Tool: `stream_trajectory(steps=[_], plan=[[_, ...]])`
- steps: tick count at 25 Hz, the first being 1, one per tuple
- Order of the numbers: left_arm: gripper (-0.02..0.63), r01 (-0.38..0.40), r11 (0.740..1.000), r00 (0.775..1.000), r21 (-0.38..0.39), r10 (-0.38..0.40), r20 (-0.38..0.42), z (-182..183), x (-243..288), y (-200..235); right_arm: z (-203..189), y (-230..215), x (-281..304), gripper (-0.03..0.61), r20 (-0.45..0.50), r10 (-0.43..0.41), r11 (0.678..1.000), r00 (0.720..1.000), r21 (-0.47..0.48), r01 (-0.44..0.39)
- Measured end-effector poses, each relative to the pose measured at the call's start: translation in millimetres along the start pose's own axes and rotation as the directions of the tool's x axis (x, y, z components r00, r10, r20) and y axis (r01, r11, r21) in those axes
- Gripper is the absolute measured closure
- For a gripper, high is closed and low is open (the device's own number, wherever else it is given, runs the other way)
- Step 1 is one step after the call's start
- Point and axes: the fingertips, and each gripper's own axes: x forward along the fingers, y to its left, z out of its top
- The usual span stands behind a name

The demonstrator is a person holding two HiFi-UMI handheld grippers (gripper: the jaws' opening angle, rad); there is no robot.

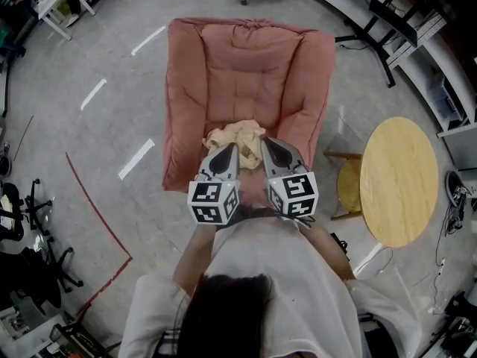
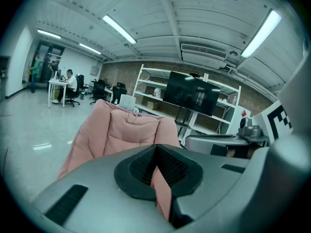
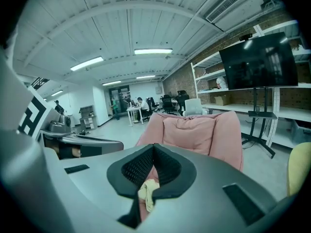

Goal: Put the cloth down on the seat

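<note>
- The cloth (image 1: pixel 235 136) lies crumpled in a pale heap on the seat (image 1: pixel 246 95) of the pink chair, close to the front edge and about midway between the chair's arms.
- The right gripper view shows a bit of the cloth (image 3: pixel 147 193) through the gap under the pads, lying beyond them and not pinched.
- The right gripper (image 1: pixel 267 145) is clenched with nothing in it. Its pads meet and its tip sits just beside the cloth's right edge.
- The left gripper (image 1: pixel 229 149) is clenched and empty too. In its own view only the pink chair shows past the closed pads, and its tip is just beside the cloth's left edge.
- Judging by this, the cloth is down on the seat and neither tool holds it, so the placing looks done.
- What may remain is drawing both grippers back from the chair. The heap is bunched rather than spread, though the task does not ask for spreading.
- A round wooden table (image 1: pixel 399 181) stands apart to the chair's right.
</note>
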Motion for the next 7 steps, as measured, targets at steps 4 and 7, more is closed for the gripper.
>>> stream_trajectory(steps=[4,7], plan=[[0.588,0.004,1.000,1.000,0.005,-0.004,-0.007,-2.8,0.4,-2.9,-1.8,0.2,-1.0,0.551,0.009,0.004,1.000,1.000,0.005,-0.004],[0.588,0.008,1.000,1.000,0.004,-0.008,-0.005,-2.9,-1.0,-1.7,-1.8,2.4,0.2,0.551,0.012,0.003,1.000,1.000,0.004,-0.003]])
